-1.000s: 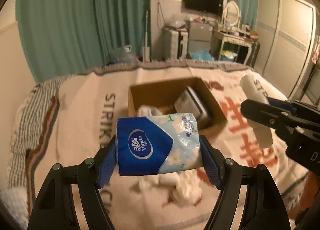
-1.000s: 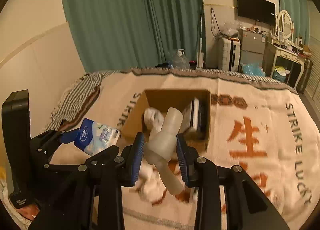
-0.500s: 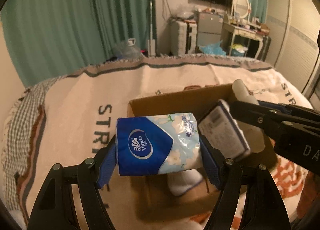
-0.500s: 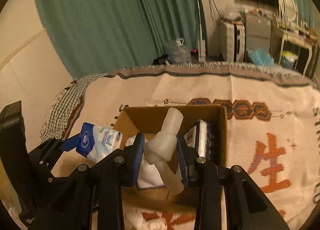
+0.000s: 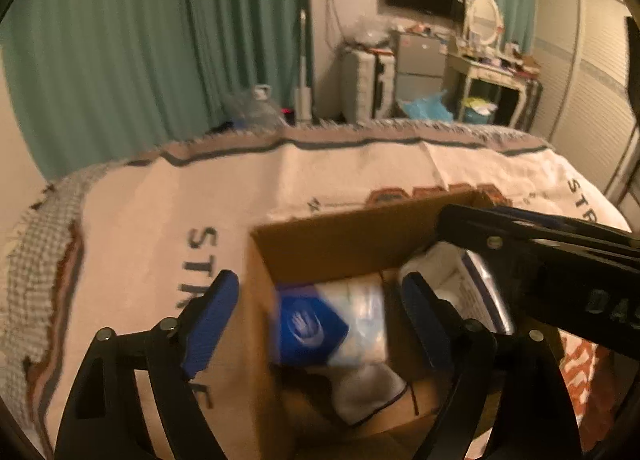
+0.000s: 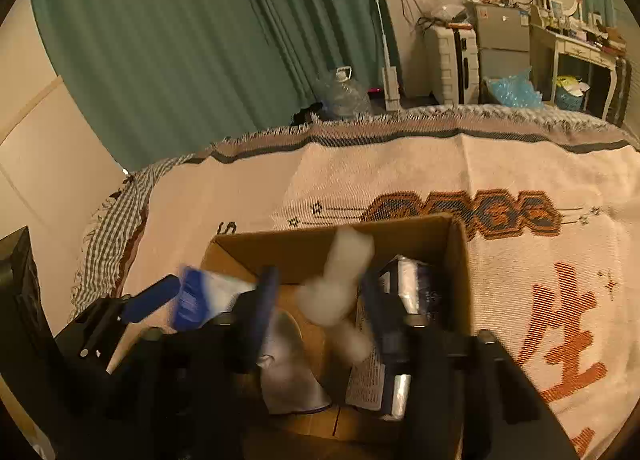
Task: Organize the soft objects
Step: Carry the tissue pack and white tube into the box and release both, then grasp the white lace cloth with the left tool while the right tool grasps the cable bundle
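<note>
An open cardboard box (image 5: 344, 236) sits on the bed; it also shows in the right wrist view (image 6: 400, 232). My left gripper (image 5: 320, 320) is open above the box, and the blue tissue pack (image 5: 328, 328) is blurred between its spread fingers, free of the pads, over the box. The pack also shows in the right wrist view (image 6: 204, 296). My right gripper (image 6: 320, 304) is open over the box, and the knotted white soft piece (image 6: 336, 292) is blurred between its fingers, apart from both pads.
A white cloth (image 5: 368, 392) and a dark-edged pack (image 6: 404, 300) lie inside the box. The cream blanket (image 6: 520, 164) with orange characters covers the bed. Green curtains (image 5: 160, 40) and furniture stand beyond the bed's far edge.
Both grippers have moved over the box and opened. The tissue pack and the white knotted piece have left the pads and drop, blurred, toward the box.
</note>
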